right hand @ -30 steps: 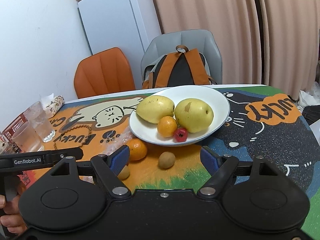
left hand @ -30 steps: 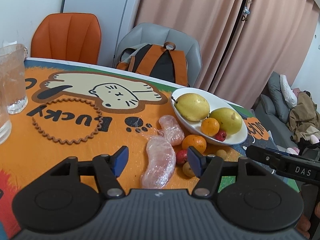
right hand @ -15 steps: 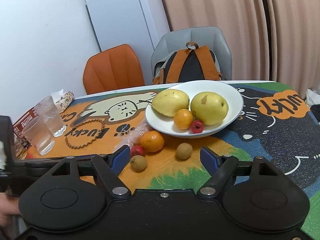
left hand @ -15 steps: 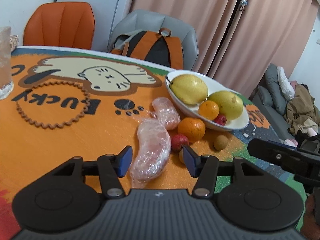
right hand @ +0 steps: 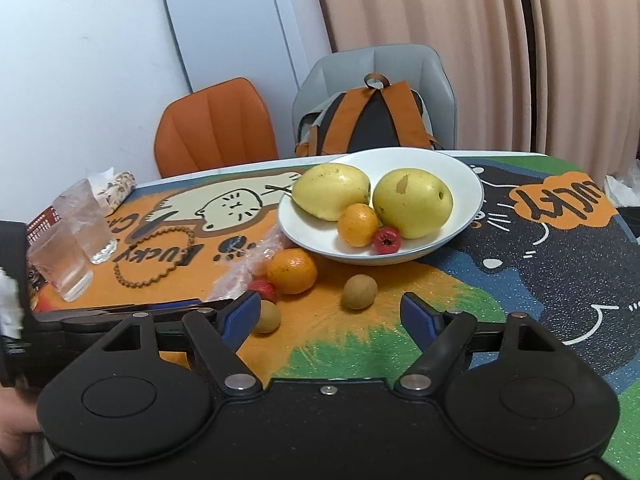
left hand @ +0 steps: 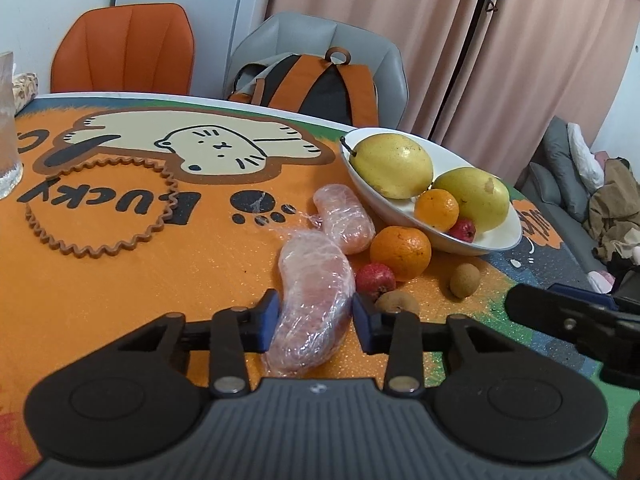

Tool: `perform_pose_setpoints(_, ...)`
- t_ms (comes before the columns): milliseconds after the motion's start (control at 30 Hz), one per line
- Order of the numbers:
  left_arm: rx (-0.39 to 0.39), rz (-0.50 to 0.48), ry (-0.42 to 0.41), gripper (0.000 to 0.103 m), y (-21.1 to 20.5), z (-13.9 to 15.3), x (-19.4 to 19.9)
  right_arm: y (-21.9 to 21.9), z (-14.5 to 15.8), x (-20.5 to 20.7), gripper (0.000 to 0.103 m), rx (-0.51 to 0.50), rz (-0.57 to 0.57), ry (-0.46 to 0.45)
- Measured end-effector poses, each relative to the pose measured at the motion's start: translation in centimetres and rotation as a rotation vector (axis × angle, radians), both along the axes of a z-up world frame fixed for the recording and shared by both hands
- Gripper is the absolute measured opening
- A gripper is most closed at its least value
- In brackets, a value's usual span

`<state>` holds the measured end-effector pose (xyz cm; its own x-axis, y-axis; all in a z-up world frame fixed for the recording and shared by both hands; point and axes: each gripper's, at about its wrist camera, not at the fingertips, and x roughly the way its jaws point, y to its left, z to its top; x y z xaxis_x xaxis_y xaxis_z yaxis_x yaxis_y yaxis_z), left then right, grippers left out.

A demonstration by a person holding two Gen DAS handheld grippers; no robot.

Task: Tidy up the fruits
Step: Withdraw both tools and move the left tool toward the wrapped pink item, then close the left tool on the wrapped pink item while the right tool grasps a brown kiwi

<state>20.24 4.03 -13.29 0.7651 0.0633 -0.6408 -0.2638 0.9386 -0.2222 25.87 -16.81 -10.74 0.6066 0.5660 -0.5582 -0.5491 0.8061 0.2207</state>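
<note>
Left gripper (left hand: 312, 322), jaws apart, straddles the wrapped fruit (left hand: 314, 300) at lower center of the left view, likely soft and slippery in its film, best pinched mid-body; right gripper (right hand: 330, 316) hangs apart, holding nothing, near 2 brown fruits.

We look low and close across the orange cartoon-cat tablecloth (left hand: 120, 272) from both wrists, left view angled rightward; both share the white ceramic fruit bowl (left hand: 500, 240) (right hand: 460, 176).
</note>
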Motion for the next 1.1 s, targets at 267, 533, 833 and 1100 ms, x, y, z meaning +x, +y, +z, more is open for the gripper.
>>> perform_pose_setpoints(267, -0.015, 0.01, -0.014, 0.034, 1.0, 0.3, -0.9, 0.4, -1.5, 1.6, 0.067, -0.025, -0.02, 0.029)
perform_pose_setpoints(533, -0.027, 0.025, -0.038, 0.034, 2.0, 1.1, -1.7, 1.3, -2.2, 2.7, 0.054, -0.032, -0.017, 0.04)
perform_pose_setpoints(833, -0.026, 0.045, -0.06, 0.033, 3.2, 1.9, -2.8, 2.2, -2.8, 4.1, 0.045, -0.058, -0.033, 0.041)
perform_pose_setpoints(1100, -0.043, 0.034, -0.046, 0.032, 3.9, 1.7, -3.4, 2.5, -3.3, 4.3, 0.024, -0.068, -0.018, 0.046)
